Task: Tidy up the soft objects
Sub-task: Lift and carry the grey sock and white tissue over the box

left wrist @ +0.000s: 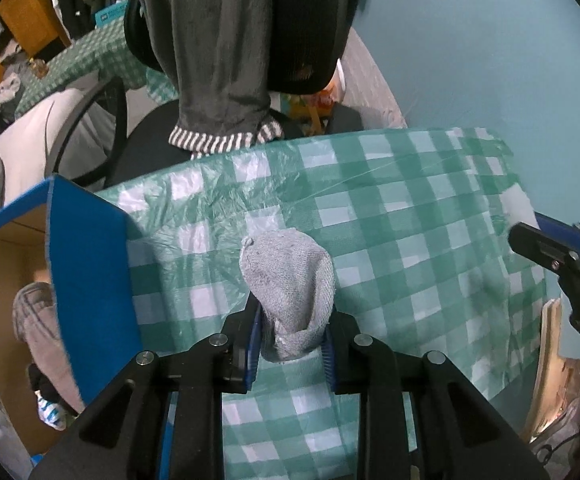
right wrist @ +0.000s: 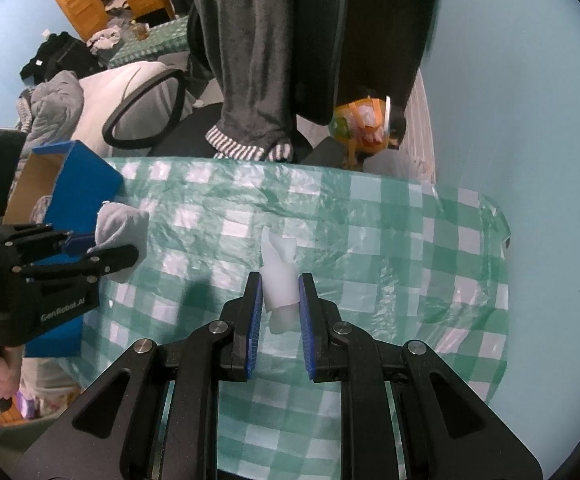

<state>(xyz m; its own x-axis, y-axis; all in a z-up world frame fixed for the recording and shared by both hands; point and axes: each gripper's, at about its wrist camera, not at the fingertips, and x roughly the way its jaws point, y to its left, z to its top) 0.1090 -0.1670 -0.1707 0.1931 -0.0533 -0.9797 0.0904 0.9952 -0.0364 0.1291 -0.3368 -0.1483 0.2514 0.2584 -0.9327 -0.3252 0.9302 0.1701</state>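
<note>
Left wrist view: left tool (left wrist: 290,344) clamped on a grey knit sock (left wrist: 290,280), pinched at its bunched cuff, toe hanging toward the table (left wrist: 409,216), beside the blue cardboard box (left wrist: 86,280) at the table's left edge. Light, limp; likely best gripped at the bunch.

Right wrist view: right tool (right wrist: 280,308) pinching a white sock (right wrist: 278,280) mid-length, above mid-table. Soft, thin, smooth; could slip.

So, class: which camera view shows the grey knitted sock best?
The left wrist view: the grey knitted sock fills the centre, pinched between the left tongs. The right wrist view shows it only small at the left edge, partly hidden by those tongs.
</note>
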